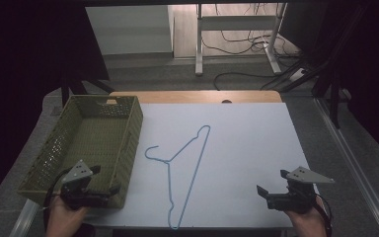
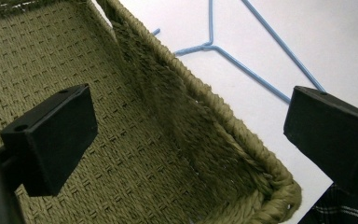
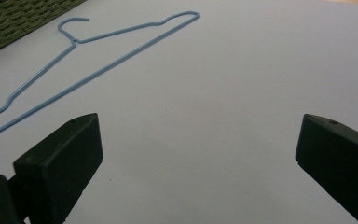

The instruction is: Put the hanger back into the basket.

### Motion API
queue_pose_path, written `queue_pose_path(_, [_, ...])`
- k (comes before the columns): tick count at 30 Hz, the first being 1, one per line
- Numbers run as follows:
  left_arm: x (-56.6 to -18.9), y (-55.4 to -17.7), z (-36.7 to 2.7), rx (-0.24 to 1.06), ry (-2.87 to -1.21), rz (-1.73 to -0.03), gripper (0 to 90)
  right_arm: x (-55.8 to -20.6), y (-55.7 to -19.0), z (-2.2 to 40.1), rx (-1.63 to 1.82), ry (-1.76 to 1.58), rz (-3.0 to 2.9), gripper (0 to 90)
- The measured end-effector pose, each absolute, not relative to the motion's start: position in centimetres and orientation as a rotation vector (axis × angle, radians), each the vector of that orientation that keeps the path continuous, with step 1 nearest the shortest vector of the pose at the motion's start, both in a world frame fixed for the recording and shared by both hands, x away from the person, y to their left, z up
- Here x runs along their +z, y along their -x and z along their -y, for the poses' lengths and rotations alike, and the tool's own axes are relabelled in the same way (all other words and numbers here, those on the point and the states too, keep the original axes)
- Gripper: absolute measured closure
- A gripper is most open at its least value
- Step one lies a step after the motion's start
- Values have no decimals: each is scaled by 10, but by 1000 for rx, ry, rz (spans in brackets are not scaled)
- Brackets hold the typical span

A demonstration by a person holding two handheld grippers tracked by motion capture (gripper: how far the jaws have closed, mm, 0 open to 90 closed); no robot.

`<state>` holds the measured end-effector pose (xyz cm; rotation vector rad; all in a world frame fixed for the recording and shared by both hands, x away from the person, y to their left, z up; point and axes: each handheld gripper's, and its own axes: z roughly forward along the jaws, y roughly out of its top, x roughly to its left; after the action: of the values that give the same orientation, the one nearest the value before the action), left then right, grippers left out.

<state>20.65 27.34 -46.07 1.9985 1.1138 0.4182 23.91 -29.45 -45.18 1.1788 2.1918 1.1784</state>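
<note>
Hanger in blue wire lies flat on the white counter, just right of the green woven basket, hook toward the basket (not touching it, from the high view). Left gripper hovers over the basket's near right corner, fingers spread wide, nothing between them. Right gripper sits at the counter's near right edge, well apart from the hanger, fingers wide open and empty.

No writing, label, brand or number can be read anywhere here. The woven basket, hanger and counter carry none.
</note>
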Motion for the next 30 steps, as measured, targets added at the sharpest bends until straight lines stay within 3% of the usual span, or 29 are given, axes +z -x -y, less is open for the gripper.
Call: queue_pose_path(30, [-459, -209, -269, 427, -2000, -1101, 41, -453, -238, 296, 1154, -1201, -2185, 14])
